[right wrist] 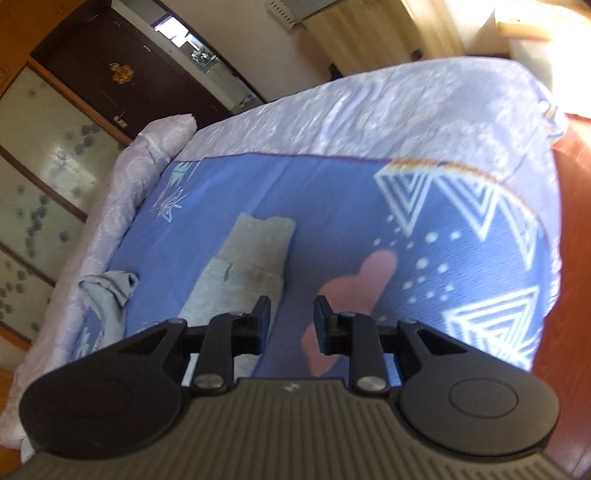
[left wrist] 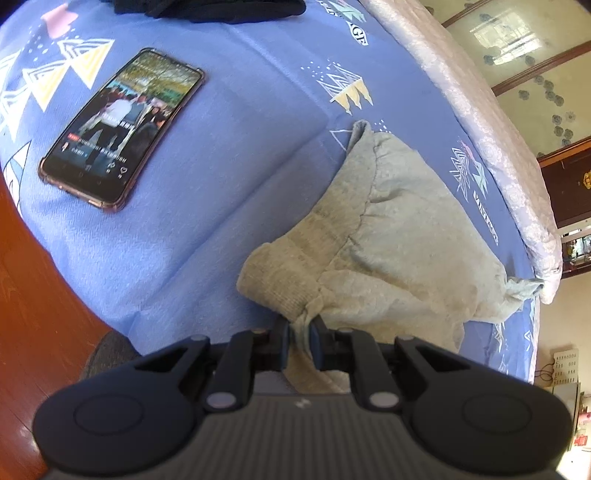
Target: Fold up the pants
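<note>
Grey pants [left wrist: 388,236] lie bunched on a blue patterned bedsheet [left wrist: 221,184]. My left gripper [left wrist: 300,334] is shut on a pinch of their ribbed waistband at the near edge. In the right wrist view the same pants [right wrist: 251,266] stretch away over the sheet, with one leg end [right wrist: 107,291] crumpled at the left. My right gripper [right wrist: 291,317] hovers just to the right of the pants, open, with only the sheet showing between its fingers.
A phone [left wrist: 122,129] with a lit screen lies on the sheet to the left. Dark clothing [left wrist: 207,9] sits at the far top edge. A pale quilt [right wrist: 369,118] borders the sheet. Wooden floor [left wrist: 33,314] and wardrobe doors [right wrist: 40,177] surround the bed.
</note>
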{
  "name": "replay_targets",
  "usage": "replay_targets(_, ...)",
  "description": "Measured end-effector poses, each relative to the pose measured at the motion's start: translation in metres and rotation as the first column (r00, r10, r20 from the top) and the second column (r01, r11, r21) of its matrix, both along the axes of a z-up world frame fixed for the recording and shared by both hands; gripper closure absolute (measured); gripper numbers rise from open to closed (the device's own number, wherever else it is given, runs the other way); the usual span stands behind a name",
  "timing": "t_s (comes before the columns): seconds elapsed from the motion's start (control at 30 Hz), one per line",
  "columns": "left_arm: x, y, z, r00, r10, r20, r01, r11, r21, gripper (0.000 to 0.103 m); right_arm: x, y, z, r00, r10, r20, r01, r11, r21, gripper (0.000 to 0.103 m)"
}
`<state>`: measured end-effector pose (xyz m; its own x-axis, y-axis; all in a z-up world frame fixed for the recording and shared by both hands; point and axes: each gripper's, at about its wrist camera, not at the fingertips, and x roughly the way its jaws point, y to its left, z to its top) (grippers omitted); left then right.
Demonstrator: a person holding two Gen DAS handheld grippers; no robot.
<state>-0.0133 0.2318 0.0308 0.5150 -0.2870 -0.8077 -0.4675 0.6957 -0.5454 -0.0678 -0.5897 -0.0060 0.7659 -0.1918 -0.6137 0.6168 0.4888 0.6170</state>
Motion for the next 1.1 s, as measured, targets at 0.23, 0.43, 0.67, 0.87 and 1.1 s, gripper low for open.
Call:
replay_targets(0.23,0.013,0.000,0.018,1.000,-0.006,0.015,0.006,0.999,0.035,0.092,0.051,-0.006,-0.012,0.998,0.053,-0.015,-0.052,0.998,0.043,0.081)
replay_targets(0.43,0.059,0.005,0.065,0.994,-0.012,0.105,0.009,1.000,0.024,0.092,0.084,-0.019,0.034,0.998,0.017,0.053,-0.020,0.998,0.058,0.097)
replay_targets(0.67,0.072,-0.011,0.146,0.945,-0.065,0.321,0.046,0.997,0.066,0.092,0.101,-0.029,0.149,0.959,-0.001,0.284,-0.001,1.000,0.006,0.098)
replay_targets(0.87,0.032,-0.016,0.107,0.956,-0.126,0.265,0.105,0.990,0.090,0.092,0.031,-0.039,0.157,0.933,0.011,0.360,0.000,1.000,-0.031,0.098)
replay_targets(1.1,-0.010,-0.016,-0.036,0.993,-0.082,-0.088,0.083,0.996,0.014,0.088,-0.025,-0.046,0.020,0.997,-0.070,-0.011,0.071,0.996,0.056,0.097)
